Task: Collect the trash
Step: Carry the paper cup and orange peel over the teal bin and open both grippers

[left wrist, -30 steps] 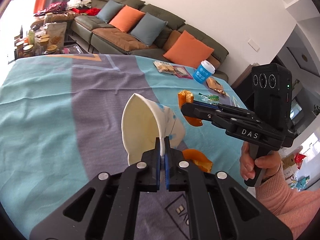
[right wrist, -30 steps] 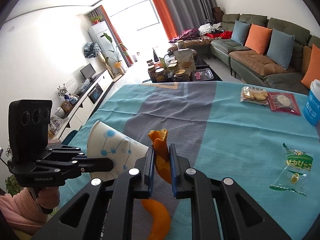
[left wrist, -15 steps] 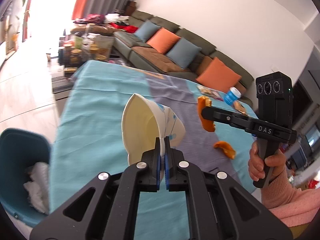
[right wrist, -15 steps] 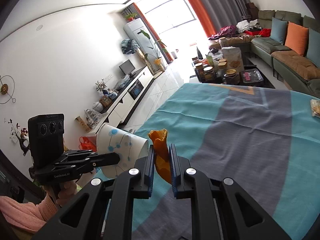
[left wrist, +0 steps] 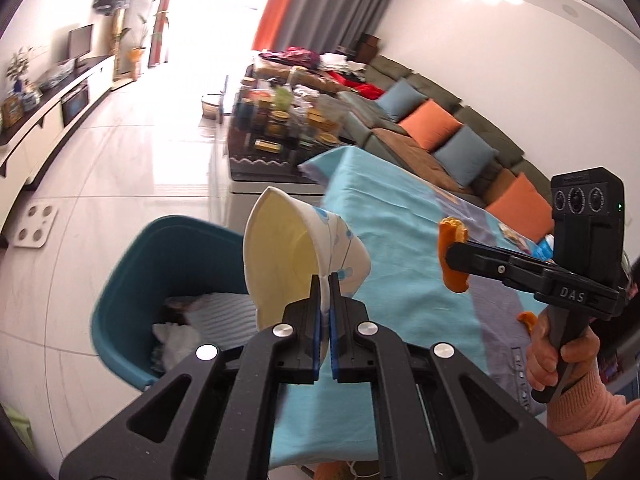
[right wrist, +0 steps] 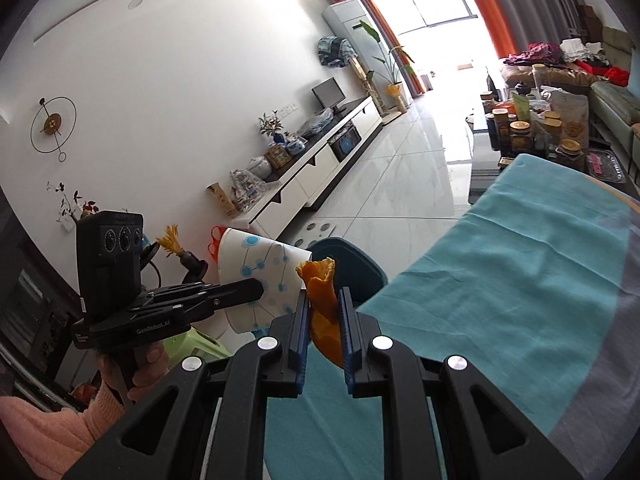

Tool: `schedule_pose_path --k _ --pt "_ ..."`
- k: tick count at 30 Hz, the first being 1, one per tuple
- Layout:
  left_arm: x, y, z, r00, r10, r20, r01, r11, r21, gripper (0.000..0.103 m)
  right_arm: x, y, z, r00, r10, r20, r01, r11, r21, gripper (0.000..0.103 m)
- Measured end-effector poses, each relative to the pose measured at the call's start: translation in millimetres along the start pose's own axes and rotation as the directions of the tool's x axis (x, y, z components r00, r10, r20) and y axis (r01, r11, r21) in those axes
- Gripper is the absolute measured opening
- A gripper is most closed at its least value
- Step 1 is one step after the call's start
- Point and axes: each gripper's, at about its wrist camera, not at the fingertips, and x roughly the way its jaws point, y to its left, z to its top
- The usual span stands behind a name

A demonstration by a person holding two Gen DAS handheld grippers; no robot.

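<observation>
My left gripper (left wrist: 325, 284) is shut on the rim of a crushed white paper cup (left wrist: 292, 252) with blue dots and holds it in the air over the near edge of a teal trash bin (left wrist: 132, 280). The cup also shows in the right wrist view (right wrist: 260, 276). My right gripper (right wrist: 324, 312) is shut on a piece of orange peel (right wrist: 322, 304), above the table's left edge, beside the bin (right wrist: 360, 264). In the left wrist view the right gripper (left wrist: 452, 256) holds the peel (left wrist: 452, 256) over the teal tablecloth (left wrist: 400, 248).
The bin holds white crumpled paper (left wrist: 180, 332). Another orange peel piece (left wrist: 526, 318) lies on the cloth near the right hand. A low table crowded with jars (left wrist: 280, 124) and a sofa with cushions (left wrist: 432, 128) stand beyond. A TV cabinet (right wrist: 320, 168) lines the wall.
Both grippers have swung left from above the table toward the bin, each keeping its hold. The bin has come from the view's left edge to under the cup.
</observation>
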Motion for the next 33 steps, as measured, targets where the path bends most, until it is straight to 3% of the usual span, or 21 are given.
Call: schedule_pose_path --k 7,16,33 --pt "-5 54 -3 0.995 0.103 -0.016 -0.104 0.993 -0.065 0.003 42 16 12 0.997 0.061 -0.050 -0.061 0.998 -0.001 0.014" --pt "9 82 -17 0.984 0.164 -0.068 -0.171 0.979 -0.110 0.004 91 20 13 0.987 0.105 -0.124 -0.099 0.994 0.051 0.015" --pt "38 106 -19 0.968 0.216 -0.125 -0.235 0.958 -0.166 0.004 156 22 3 0.960 0.073 -0.269 -0.043 0.992 0.116 0.021"
